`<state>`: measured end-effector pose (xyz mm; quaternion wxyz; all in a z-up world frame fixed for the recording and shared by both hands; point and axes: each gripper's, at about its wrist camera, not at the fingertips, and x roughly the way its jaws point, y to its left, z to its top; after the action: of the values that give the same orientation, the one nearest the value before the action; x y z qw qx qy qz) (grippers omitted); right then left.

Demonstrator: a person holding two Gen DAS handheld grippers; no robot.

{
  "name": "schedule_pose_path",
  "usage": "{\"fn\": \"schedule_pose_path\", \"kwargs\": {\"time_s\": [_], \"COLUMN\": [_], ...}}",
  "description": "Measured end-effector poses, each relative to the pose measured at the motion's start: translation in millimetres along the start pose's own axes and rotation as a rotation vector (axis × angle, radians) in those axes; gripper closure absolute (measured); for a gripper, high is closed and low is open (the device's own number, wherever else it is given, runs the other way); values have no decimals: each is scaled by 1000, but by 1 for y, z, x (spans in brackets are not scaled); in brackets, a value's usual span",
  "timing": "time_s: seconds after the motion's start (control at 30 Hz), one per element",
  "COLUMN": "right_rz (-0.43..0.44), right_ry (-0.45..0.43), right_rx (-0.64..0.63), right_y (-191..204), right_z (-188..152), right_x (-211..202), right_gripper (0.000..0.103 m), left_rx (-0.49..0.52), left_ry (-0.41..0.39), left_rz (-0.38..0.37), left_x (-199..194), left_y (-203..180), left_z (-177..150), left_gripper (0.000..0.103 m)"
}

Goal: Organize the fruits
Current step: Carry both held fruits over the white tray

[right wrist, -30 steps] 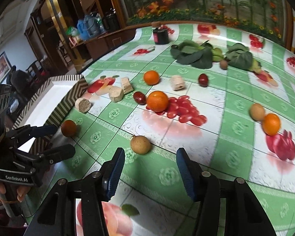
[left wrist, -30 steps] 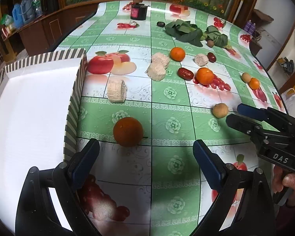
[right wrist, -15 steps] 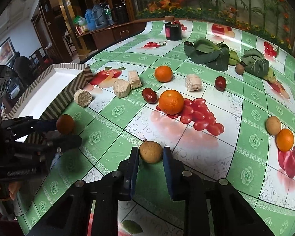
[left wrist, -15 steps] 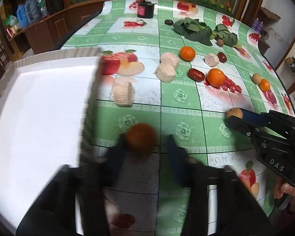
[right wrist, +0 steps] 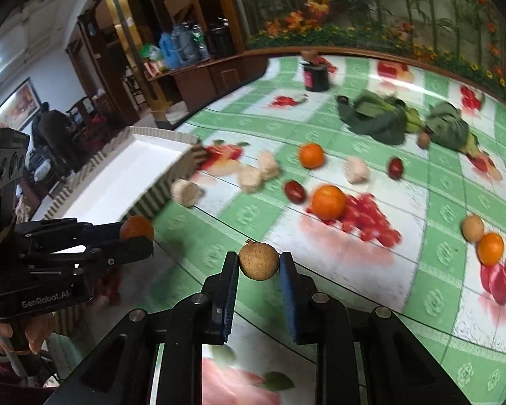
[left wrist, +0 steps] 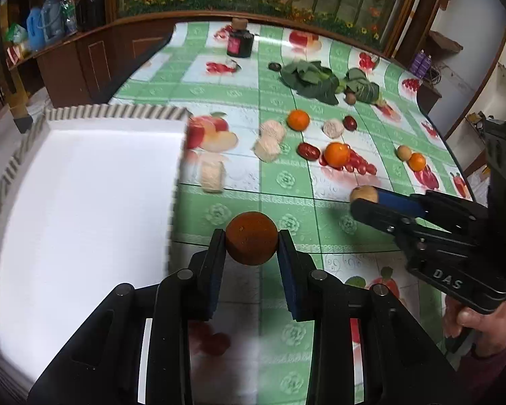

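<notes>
My left gripper (left wrist: 252, 236) is shut on a dull orange fruit (left wrist: 252, 238) and holds it above the green tablecloth, just right of the white tray (left wrist: 84, 195). In the right wrist view that same gripper (right wrist: 136, 236) shows at the left with the orange fruit (right wrist: 136, 226) between its tips. My right gripper (right wrist: 258, 261) is shut on a small tan round fruit (right wrist: 258, 261), lifted off the cloth. From the left wrist view the right gripper (left wrist: 366, 199) reaches in from the right with the tan fruit (left wrist: 363, 194) at its tip.
More fruit lies on the cloth: oranges (left wrist: 336, 154) (left wrist: 298, 119) (left wrist: 417, 162), dark red dates (left wrist: 309, 151), a tan fruit (left wrist: 403, 152). Pale cake-like chunks (left wrist: 212, 177) (left wrist: 268, 141) sit near the tray's striped rim. Green leaves (left wrist: 315, 79) and a dark jar (left wrist: 240, 42) are farther back.
Both grippers closed from open onto their fruits: the left on the orange one, the right on the tan one. Both then rose off the table with the fruit held.
</notes>
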<state>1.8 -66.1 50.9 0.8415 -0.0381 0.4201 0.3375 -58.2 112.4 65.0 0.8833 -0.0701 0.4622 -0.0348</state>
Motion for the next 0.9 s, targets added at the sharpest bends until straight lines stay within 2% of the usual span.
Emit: {"fn": "schedule_pose_path", "kwargs": {"time_s": [0.33, 0.53, 0.9], "right_rz": [63, 105, 177], "right_ry": [1, -6, 15], "right_rx": [-55, -65, -132], "right_y": [36, 55, 99], "right_z": [23, 39, 76], "right_x": [16, 27, 63], "right_gripper": [79, 79, 79], "left_rx": [-50, -76, -118], "left_ry": [-35, -35, -22], "left_rz": [107, 184, 249], "left_x": [-26, -20, -1], "left_y": [45, 75, 121], "left_z": [8, 14, 36], "left_gripper": [73, 73, 73]}}
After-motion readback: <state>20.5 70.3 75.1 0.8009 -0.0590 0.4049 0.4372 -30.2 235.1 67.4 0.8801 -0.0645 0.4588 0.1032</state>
